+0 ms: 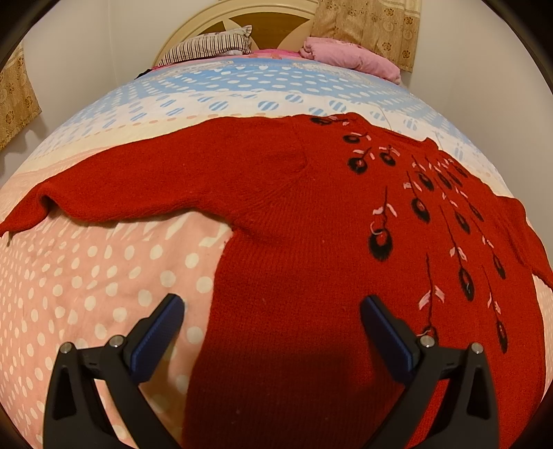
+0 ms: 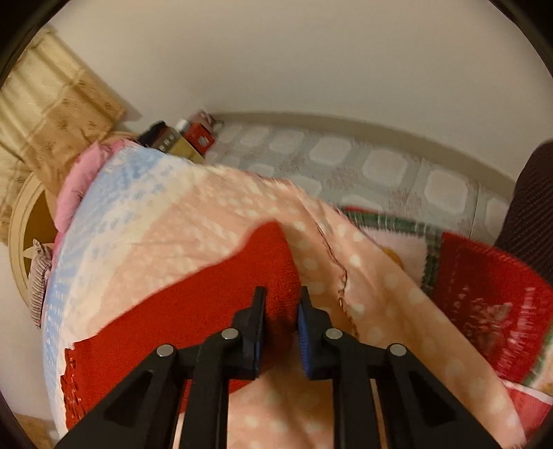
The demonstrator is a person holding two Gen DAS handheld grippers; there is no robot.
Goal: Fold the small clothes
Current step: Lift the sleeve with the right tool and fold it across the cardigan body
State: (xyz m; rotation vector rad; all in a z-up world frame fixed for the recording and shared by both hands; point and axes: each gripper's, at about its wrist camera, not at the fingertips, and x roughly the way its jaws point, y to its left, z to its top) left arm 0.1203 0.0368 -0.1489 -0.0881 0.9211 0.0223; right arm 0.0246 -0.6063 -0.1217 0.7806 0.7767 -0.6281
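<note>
A bed with a polka-dot cover, pink near the cameras and blue toward the rounded headboard, filled the left wrist view. On it a red knitted sweater lay flat and face up, its body running from the near edge toward the neck at the far right, one sleeve stretched out leftward across the cover. The knit was ribbed, with black oval feather motifs and small pink stitches down the chest. A striped pillow and a folded pink blanket sat by the headboard.

Only the right wrist view showed the tiled floor and a fleecy red patterned blanket hanging at the bed's side.

The left gripper hung wide open over the sweater's lower part, nothing between its fingers. The right gripper stood nearly closed, pinching a rounded red fold of the sweater's edge.
</note>
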